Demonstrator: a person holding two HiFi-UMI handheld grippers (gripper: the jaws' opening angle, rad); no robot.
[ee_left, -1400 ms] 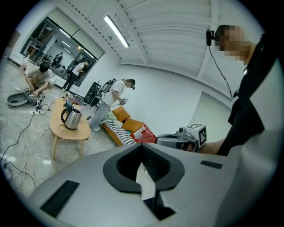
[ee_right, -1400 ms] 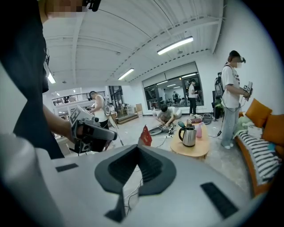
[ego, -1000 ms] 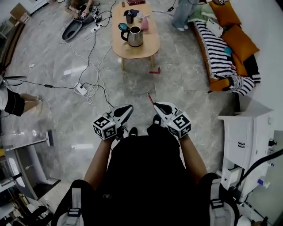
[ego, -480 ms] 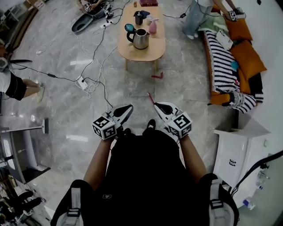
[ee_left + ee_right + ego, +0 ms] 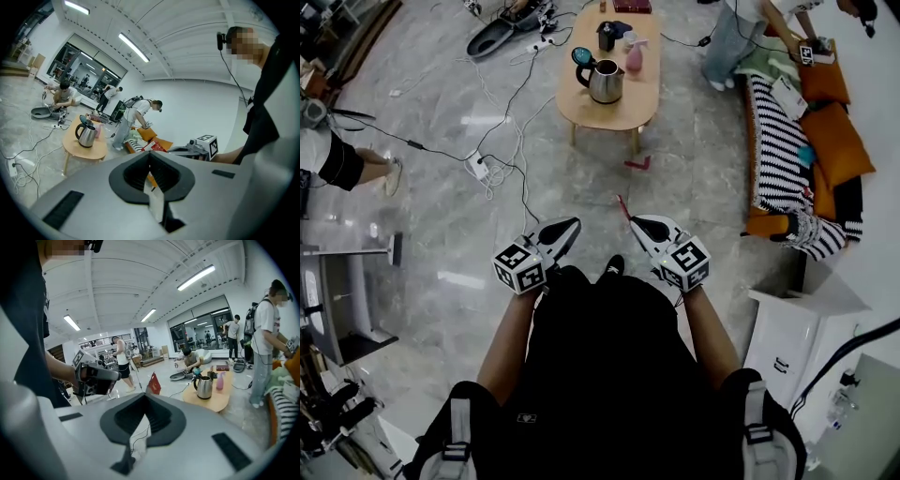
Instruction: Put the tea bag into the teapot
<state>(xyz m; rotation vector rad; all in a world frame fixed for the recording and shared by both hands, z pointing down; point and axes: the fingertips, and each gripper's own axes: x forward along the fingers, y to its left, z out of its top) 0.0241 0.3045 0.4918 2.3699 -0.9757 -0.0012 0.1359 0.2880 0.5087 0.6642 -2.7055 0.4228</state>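
Right tongs [image 5: 637, 223]: shut, clamped on the tea bag [image 5: 153, 383], a small red sachet that stands up past the tips. Left tongs [image 5: 570, 227]: closed on themselves; I see nothing gripped between them in the left gripper view. Both are held out in front of the person's body, side by side but apart, over the grey stone floor [image 5: 694, 178].

I find the teapot [image 5: 607, 82], a steel kettle-type vessel, standing on a low wooden counter [image 5: 609, 120] well ahead of both tongs. Its teal lid [image 5: 582, 56] is tipped open. Tea bag and teapot are well apart.

On the same counter, just beside the teapot, I note a pink bottle [image 5: 635, 58] and, farther back, a dark container [image 5: 606, 36]. Cables [image 5: 502, 169] run across the floor to the left of the counter. A sofa [image 5: 778, 141] with a striped cover and orange cushions stands to the right, and a person [image 5: 736, 28] leans over its far end.
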